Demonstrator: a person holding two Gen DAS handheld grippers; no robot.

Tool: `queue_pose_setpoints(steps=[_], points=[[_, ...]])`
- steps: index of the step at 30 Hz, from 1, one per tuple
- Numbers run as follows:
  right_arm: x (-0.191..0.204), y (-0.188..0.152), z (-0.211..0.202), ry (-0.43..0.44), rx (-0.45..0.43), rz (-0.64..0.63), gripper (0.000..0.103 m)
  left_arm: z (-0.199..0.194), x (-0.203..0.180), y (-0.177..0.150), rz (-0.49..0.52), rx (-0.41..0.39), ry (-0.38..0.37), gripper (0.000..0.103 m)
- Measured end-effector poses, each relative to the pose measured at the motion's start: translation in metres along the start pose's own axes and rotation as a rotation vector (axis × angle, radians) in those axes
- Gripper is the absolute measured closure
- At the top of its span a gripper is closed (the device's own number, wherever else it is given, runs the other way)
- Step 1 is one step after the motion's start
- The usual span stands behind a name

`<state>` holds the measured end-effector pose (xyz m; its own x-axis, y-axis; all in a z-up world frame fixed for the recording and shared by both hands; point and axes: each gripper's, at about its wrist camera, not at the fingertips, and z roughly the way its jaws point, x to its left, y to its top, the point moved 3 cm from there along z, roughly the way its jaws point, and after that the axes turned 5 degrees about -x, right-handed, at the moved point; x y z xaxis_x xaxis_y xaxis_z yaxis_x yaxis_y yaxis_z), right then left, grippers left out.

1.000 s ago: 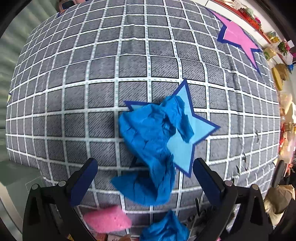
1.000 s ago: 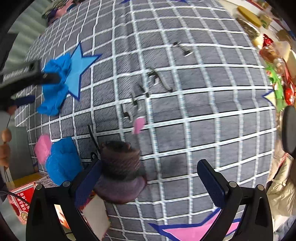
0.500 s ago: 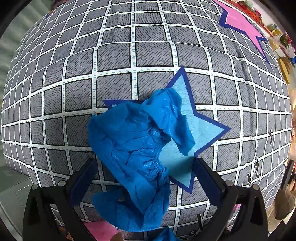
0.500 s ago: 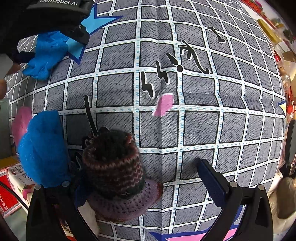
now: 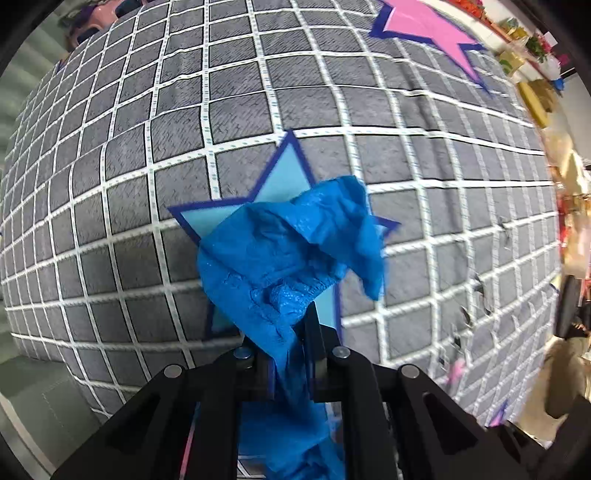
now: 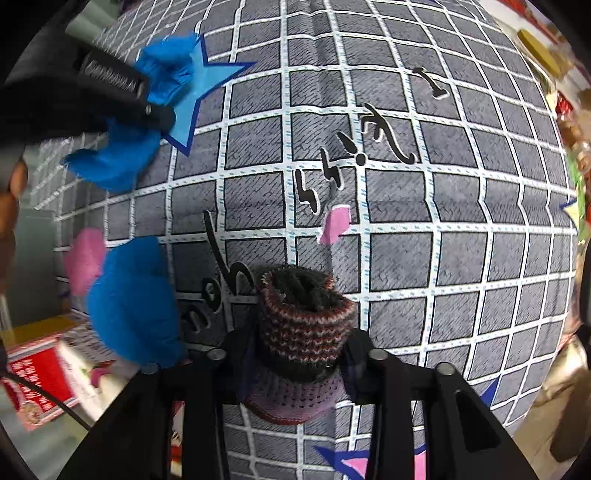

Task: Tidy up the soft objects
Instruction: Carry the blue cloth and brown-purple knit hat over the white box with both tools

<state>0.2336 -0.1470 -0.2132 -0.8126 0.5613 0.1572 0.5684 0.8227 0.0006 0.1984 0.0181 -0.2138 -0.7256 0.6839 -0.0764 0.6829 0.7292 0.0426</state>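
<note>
Blue cloth point(image 5: 291, 254); maroon-striped knit hat point(image 6: 303, 325); grey white-gridded mat point(image 5: 184, 147).

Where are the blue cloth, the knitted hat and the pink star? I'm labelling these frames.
blue cloth point(image 5: 291, 254): left wrist view, on its crumpled middle above the gripper.
knitted hat point(image 6: 304, 328): right wrist view, on the striped knit band.
pink star point(image 5: 428, 27): left wrist view, on the star's pink centre.

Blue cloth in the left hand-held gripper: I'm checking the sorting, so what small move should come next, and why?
Probably lift a little: the left hand-held gripper is shut on the blue cloth, which still drapes over the blue star on the grid mat.
</note>
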Motion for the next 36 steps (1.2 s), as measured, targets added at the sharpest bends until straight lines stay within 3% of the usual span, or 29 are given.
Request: queue_pose_setpoints(steps=[3,10,16,22,36], points=[[-0.016,0.003,-0.014,0.031,-0.021,0.039,0.067,-0.020,-0.004,-0.009,0.023,-0.039,0.010,0.091],[-0.054,0.001,-0.038,0.104,-0.063,0.144,0.067,-0.080,-0.025,-0.046,0.121,-0.098,-0.045,0.091],[-0.049,-0.036,-0.086,0.151,-0.099,0.195,0.067,-0.129,-0.052,-0.093,0.228,-0.130,-0.094,0.091],[-0.035,-0.053,-0.095,0.181,-0.123,0.225,0.067,-0.152,-0.054,-0.138,0.314,-0.128,-0.109,0.091],[-0.010,-0.099,-0.111,0.212,-0.169,0.282,0.067,-0.177,-0.025,-0.193,0.293,-0.135,-0.159,0.091]])
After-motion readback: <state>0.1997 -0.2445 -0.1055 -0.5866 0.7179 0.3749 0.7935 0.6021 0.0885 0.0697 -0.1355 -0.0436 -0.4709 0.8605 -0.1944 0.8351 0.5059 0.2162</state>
